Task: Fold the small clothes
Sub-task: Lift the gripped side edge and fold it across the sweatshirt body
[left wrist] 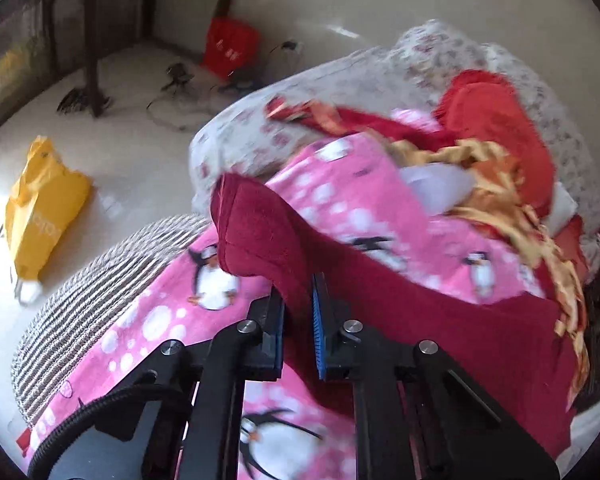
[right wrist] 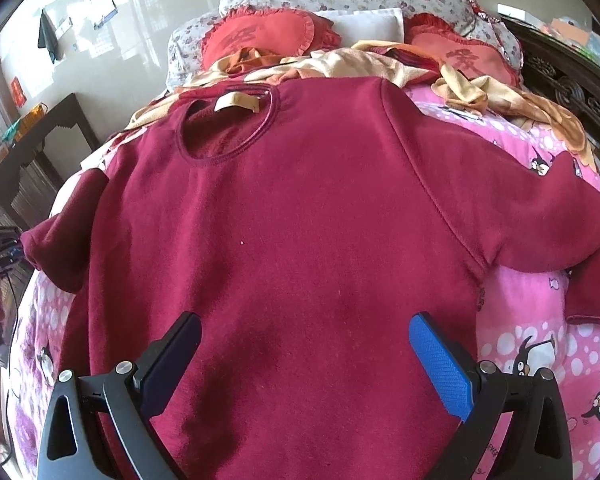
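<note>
1. The dark red sweatshirt [right wrist: 300, 220] lies spread face-up on a pink penguin-print blanket [right wrist: 540, 352] that covers the bed, neckline toward the pillows.
2. It's a plain, fuzzy maroon knit with a round ribbed collar and a pale label [right wrist: 236, 102] showing inside the neck opening.
3. In the right wrist view both sleeves stretch out sideways; the right-hand one runs off toward the frame's edge, while the left-hand one ends in a cuff near the blanket's edge.
4. The right gripper [right wrist: 304, 336] hovers over the lower body of the sweatshirt, its blue pads spread wide, nothing between them.
5. Over to the left gripper [left wrist: 300, 292]: its jaws are clamped on a fold of the sweatshirt's sleeve, and the cuff end [left wrist: 240, 216] stands up beyond the fingertips.
6. That view is blurred, so the cloth's finer detail is hard to read.
7. Behind the sweatshirt sit two red heart-shaped cushions [right wrist: 260, 36], a white pillow [right wrist: 364, 24] and a rumpled orange and cream cloth [right wrist: 360, 64].
8. A yellow bag [left wrist: 40, 208] lies on the floor beside the bed.
</note>
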Demonstrator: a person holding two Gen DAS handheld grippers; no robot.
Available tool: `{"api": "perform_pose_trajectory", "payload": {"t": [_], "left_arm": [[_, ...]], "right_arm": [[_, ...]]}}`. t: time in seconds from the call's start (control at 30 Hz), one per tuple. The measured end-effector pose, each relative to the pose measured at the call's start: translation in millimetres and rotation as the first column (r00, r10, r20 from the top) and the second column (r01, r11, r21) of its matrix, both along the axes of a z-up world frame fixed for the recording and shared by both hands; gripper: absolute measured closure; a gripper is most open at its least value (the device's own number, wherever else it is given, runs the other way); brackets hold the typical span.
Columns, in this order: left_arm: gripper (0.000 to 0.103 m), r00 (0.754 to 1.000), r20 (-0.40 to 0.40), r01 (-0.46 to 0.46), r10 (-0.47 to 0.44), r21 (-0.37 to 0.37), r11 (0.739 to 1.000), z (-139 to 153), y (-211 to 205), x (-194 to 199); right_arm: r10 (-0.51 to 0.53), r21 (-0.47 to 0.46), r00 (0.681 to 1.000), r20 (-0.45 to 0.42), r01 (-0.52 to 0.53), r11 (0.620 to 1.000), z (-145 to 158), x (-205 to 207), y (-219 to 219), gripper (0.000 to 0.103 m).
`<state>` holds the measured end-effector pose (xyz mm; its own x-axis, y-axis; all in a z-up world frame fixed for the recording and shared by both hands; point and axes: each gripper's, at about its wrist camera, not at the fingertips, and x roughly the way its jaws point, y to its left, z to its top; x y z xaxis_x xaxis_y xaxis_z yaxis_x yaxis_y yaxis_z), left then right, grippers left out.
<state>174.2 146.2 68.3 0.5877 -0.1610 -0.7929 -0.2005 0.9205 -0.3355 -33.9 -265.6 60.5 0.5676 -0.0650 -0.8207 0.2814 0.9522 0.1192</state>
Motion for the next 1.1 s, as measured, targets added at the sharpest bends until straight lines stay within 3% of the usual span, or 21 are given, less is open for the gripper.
{"api": "perform_pose_trajectory", "payload": {"t": [0.23, 0.5, 0.63, 0.87, 1.1], "left_arm": [[0.093, 0.979, 0.116, 0.169, -0.170, 0.019, 0.985, 62, -69, -33], [0.093, 0.898, 0.153, 0.407, -0.412, 0.063, 0.911, 90, -191, -66], [0.093, 0.852, 0.138, 0.494, -0.504, 0.102, 0.863, 84, -247, -81], [0.093, 0.783, 0.068, 0.610, -0.619, 0.114, 0.784, 47, -328, -100], [0.093, 0.738, -0.012, 0.672, -0.675, 0.109, 0.732, 11, -362, -111]], "right_arm": [[0.002, 0.011, 0.999, 0.041, -0.003, 1.000, 16, -7, -1, 0.000], [-0.015, -0.005, 0.996, 0.090, 0.016, 1.000, 38, -18, -17, 0.000], [-0.037, -0.013, 0.994, 0.102, 0.038, 0.999, 46, -25, -34, 0.000], [-0.077, -0.016, 0.992, 0.095, 0.079, 0.997, 49, -34, -63, 0.000], [-0.106, 0.019, 0.992, 0.074, 0.105, 0.994, 44, -35, -89, 0.000]]}}
